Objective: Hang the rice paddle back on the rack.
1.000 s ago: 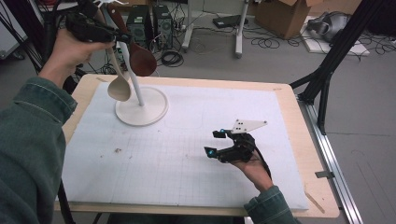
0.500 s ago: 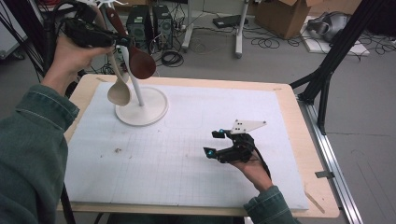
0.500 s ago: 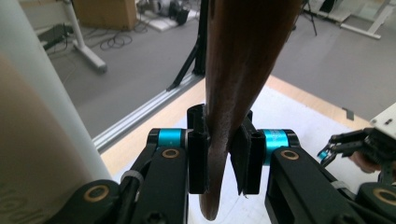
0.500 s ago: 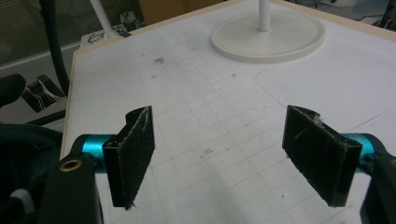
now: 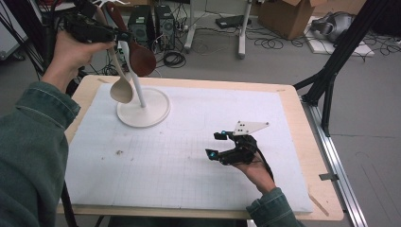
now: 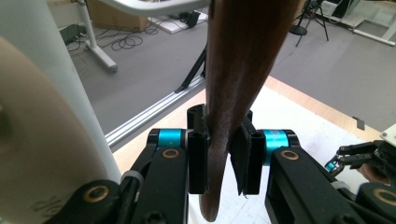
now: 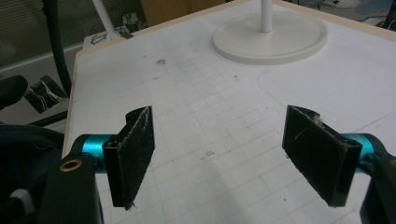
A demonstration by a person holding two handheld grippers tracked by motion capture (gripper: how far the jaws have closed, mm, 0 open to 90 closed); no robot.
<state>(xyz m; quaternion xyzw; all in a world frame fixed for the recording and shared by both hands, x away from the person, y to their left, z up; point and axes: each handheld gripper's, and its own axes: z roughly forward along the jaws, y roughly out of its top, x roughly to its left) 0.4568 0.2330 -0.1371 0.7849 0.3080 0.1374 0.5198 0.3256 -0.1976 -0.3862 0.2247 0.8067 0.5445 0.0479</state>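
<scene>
A dark brown wooden spoon [image 5: 142,59] hangs bowl-down beside the white stand's pole [image 5: 137,87] at the far left, above the table. My left gripper [image 5: 121,35] is shut on its handle [image 6: 233,70], the pads [image 6: 198,158] pressing both sides. A pale wooden spoon [image 5: 121,89] hangs by the pole, just below and left of the dark one. The dark handle runs up toward the stand's white top piece; whether it hangs on it I cannot tell. My right gripper [image 5: 215,144] rests low over the white mat at the right, jaws open, nothing between its pads [image 7: 135,154].
The stand's round white base [image 5: 143,113] sits on the gridded white mat [image 5: 189,179], which covers most of the wooden table [image 5: 312,142]. Cables, table legs and a cardboard box [image 5: 288,14] lie on the floor beyond. A black frame leg [image 5: 331,71] stands at the right.
</scene>
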